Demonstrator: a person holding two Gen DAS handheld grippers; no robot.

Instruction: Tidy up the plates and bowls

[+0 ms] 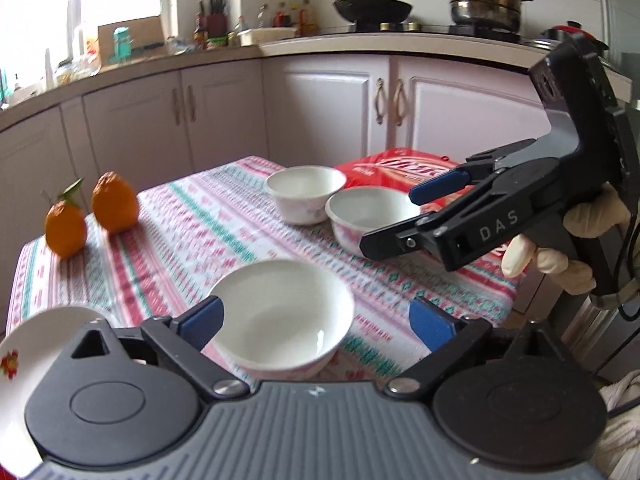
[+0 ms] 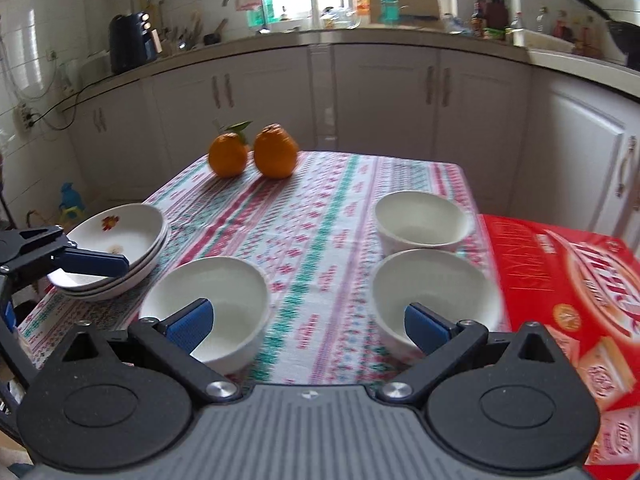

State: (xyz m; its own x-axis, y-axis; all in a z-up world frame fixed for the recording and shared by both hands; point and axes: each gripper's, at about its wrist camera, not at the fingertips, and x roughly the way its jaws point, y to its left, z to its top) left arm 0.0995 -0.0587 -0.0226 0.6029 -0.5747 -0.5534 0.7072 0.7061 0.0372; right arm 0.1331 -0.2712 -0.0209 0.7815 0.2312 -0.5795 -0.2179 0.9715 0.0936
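Three white bowls stand on the striped tablecloth. In the left wrist view, my left gripper (image 1: 316,320) is open with a near bowl (image 1: 280,316) between its fingers, not touching. Two more bowls (image 1: 305,192) (image 1: 370,216) stand farther right. My right gripper (image 1: 396,220) hovers open over the nearer of them. In the right wrist view, my right gripper (image 2: 308,324) is open above the cloth between the left bowl (image 2: 208,304) and the right bowl (image 2: 434,300); the third bowl (image 2: 420,220) is behind. A stack of plates (image 2: 116,248) sits at the left edge, with the left gripper (image 2: 96,262) over it.
Two oranges (image 2: 252,152) sit at the table's far end. A red box (image 2: 568,300) lies along the right side of the table. Kitchen cabinets and a cluttered counter (image 2: 360,36) surround the table. The plate stack (image 1: 20,360) shows at lower left in the left wrist view.
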